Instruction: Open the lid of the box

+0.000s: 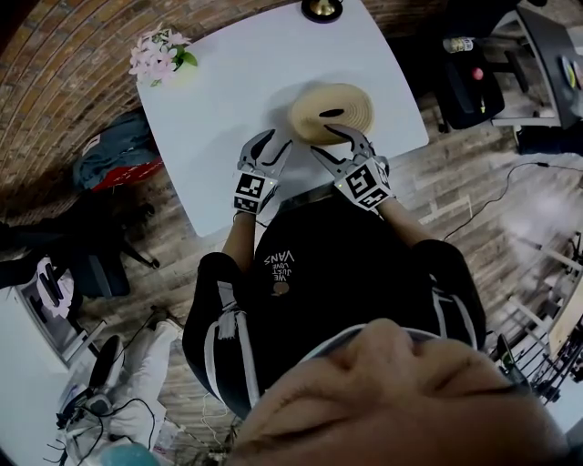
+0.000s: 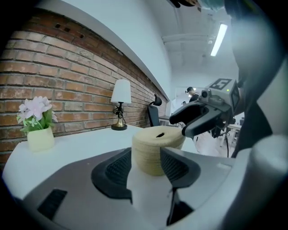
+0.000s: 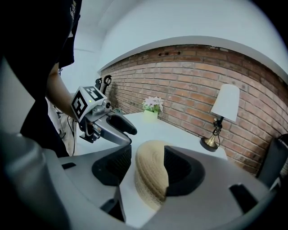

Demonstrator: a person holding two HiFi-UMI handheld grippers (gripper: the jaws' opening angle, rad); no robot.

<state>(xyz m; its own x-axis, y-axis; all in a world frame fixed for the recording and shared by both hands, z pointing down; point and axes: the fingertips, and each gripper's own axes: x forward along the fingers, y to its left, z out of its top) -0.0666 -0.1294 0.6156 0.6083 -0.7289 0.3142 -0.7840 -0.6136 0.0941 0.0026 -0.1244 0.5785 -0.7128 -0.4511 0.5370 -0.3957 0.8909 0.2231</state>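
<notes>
I count two tools in my hands: my left tool (image 1: 276, 144) and my right tool (image 1: 332, 144). There is one table (image 1: 237, 91), and on it I count one woven box (image 1: 332, 105), one lamp (image 2: 120, 104) and one pot of flowers (image 1: 162, 56).

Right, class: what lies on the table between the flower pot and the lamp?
Nothing. The head view shows bare white table between the flower pot and the lamp; the woven box sits outside that stretch.

Black tee (image 1: 355, 264) w/ white print; L gripper (image 1: 276, 141), R gripper (image 1: 324, 138) grey, b/w marker cubes (image 1: 255, 192) (image 1: 364, 185).
</notes>
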